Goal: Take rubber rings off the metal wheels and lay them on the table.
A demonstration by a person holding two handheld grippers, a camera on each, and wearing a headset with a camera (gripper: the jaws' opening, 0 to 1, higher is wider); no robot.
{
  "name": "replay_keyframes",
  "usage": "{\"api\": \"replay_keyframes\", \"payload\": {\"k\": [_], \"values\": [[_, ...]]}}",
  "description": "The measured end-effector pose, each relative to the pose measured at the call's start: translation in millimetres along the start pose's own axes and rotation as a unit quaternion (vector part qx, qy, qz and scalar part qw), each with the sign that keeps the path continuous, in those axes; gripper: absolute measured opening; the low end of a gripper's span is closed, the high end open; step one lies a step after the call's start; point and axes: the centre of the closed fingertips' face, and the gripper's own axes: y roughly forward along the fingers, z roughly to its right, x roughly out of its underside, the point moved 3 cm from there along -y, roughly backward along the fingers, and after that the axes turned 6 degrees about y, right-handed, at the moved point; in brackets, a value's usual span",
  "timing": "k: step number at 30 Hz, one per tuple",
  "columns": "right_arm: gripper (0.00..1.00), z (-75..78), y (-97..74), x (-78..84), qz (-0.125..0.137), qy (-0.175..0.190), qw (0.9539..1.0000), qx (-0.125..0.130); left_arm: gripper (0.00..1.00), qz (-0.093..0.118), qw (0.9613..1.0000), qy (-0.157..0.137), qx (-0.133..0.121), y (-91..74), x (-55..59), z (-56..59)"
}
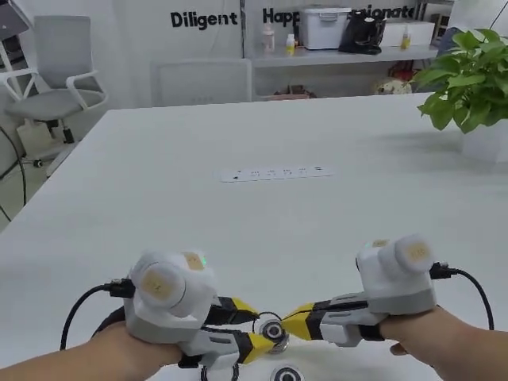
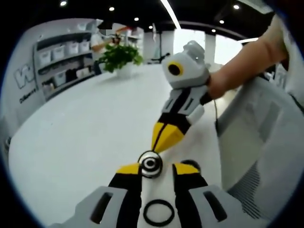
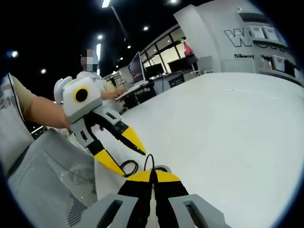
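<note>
A small metal wheel (image 1: 274,329) lies near the table's front edge, between the tips of my left gripper (image 1: 262,327), which is open. In the left gripper view the wheel (image 2: 150,164) rests against the left finger, with a gap to the other finger. My right gripper (image 3: 151,176) is shut on a thin black rubber ring (image 3: 149,161) that stretches up from its tips in front of the wheel (image 3: 162,168). The right gripper (image 2: 159,145) meets the wheel from the far side. A loose rubber ring (image 2: 158,212) lies flat between my left jaws. A second wheel (image 1: 284,373) lies nearer me.
A white power strip (image 1: 276,172) lies mid-table. A potted plant (image 1: 468,71) stands at the far right corner. An office chair (image 1: 59,71) and shelves stand beyond the table. Another person (image 3: 90,76) works at a desk behind.
</note>
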Motion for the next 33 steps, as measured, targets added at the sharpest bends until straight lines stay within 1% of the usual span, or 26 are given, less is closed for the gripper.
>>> {"api": "replay_keyframes", "payload": {"k": [5, 8, 10, 12, 18, 22, 26, 33], "values": [[0.0, -4.2, -1.2, -3.1, 0.003, -0.001, 1.0, -0.007, 0.31, 0.008, 0.9999, 0.003, -0.007, -14.1, 0.5, -1.9], [0.0, -7.5, -1.4, -5.7, 0.007, 0.0, 0.9999, -0.012, 0.34, 0.016, 0.9998, -0.006, -0.011, -23.2, 0.4, -2.9], [0.0, -9.6, -1.5, -7.6, 0.01, 0.001, 0.9998, -0.015, 0.38, 0.022, 0.9995, -0.009, -0.02, -33.9, 0.7, -4.3], [0.0, -11.8, -1.5, -9.8, 0.012, 0.001, 0.9998, -0.018, 0.4, 0.025, 0.9993, -0.011, -0.024, -39.5, 1.4, -4.6], [0.0, -18.6, 1.4, -13.2, 0.014, 0.002, 0.9995, -0.028, 0.47, 0.033, 0.9988, -0.011, -0.035, -56.9, 4.5, -3.5], [0.0, -25.2, 5.6, -14.8, 0.012, 0.001, 0.9993, -0.036, 0.51, 0.04, 0.9982, -0.018, -0.041, -66.9, 6.8, -2.4], [0.0, -31.5, 10.4, -17.0, 0.011, 0.001, 0.999, -0.043, 0.55, 0.041, 0.9979, -0.024, -0.045, -74.4, 11.2, -0.9], [0.0, -41.5, 22.9, -16.5, 0.004, 0.004, 0.9984, -0.057, 0.62, 0.039, 0.9975, -0.023, -0.055, -85.7, 19.4, 0.6]]}}
